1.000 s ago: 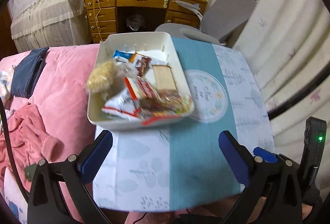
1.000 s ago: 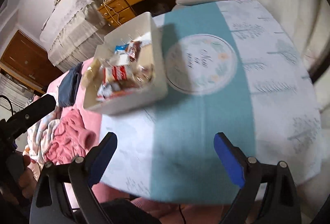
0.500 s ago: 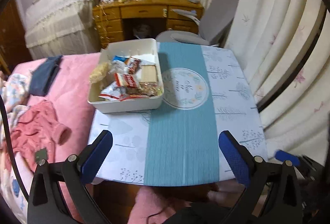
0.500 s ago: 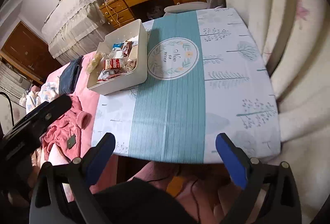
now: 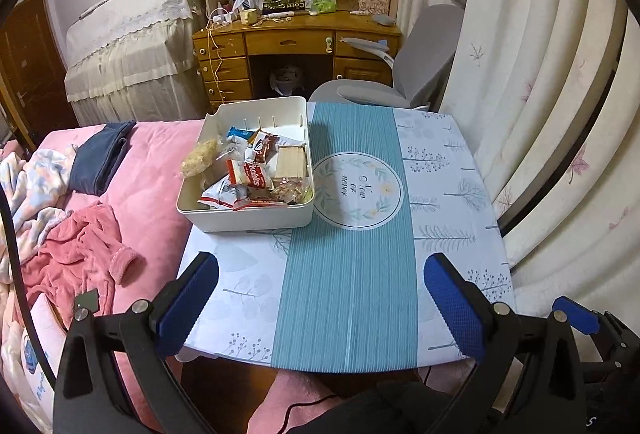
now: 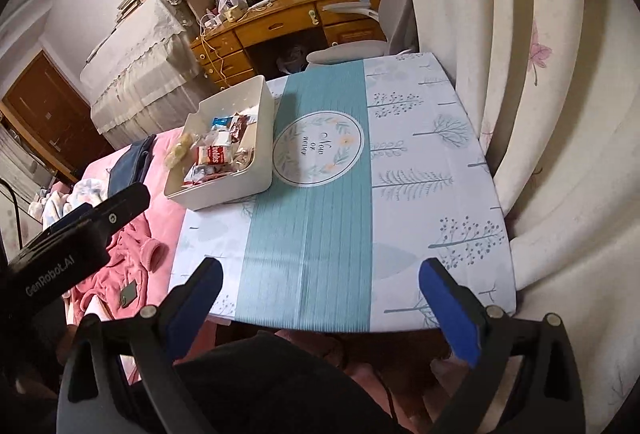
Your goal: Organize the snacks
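Snacks all seem heaped in the white bin at the table's ten o'clock, nothing loose, left tool and right tool both spread empty

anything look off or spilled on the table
Nothing is spilled; the snacks all sit in the white bin. One oddity: the bin overhangs the table's left edge, above the pink bed.
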A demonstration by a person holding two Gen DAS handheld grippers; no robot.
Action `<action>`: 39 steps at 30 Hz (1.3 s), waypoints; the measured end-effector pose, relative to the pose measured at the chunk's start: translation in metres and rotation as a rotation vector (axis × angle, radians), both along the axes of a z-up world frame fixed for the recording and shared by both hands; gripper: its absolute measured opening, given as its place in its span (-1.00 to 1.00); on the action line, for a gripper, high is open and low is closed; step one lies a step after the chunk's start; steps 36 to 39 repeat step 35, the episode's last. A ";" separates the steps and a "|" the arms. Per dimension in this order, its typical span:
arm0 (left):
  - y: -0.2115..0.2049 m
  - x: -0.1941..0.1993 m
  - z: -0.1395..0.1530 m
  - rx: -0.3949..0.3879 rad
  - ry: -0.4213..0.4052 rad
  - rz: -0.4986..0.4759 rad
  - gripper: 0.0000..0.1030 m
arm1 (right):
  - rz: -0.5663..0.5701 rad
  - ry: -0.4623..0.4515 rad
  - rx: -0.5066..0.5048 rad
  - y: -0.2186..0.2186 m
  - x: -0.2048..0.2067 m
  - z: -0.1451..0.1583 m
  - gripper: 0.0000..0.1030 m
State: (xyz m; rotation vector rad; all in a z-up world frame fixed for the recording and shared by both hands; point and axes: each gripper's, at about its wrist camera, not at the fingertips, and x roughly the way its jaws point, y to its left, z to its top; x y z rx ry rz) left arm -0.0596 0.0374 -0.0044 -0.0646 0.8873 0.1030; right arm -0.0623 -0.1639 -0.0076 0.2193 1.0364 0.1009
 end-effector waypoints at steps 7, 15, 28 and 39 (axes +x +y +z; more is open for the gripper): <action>-0.002 0.004 0.002 0.011 -0.005 0.007 0.98 | 0.006 0.005 0.009 -0.004 0.012 -0.003 0.93; -0.003 0.014 -0.001 0.020 0.010 0.027 0.98 | 0.038 0.017 0.012 -0.001 0.023 -0.006 0.93; -0.012 0.019 -0.012 0.023 0.051 0.001 0.98 | 0.044 0.058 0.014 -0.005 0.026 -0.015 0.94; -0.013 0.020 -0.014 0.020 0.057 -0.003 0.98 | 0.036 0.062 0.013 -0.008 0.026 -0.016 0.94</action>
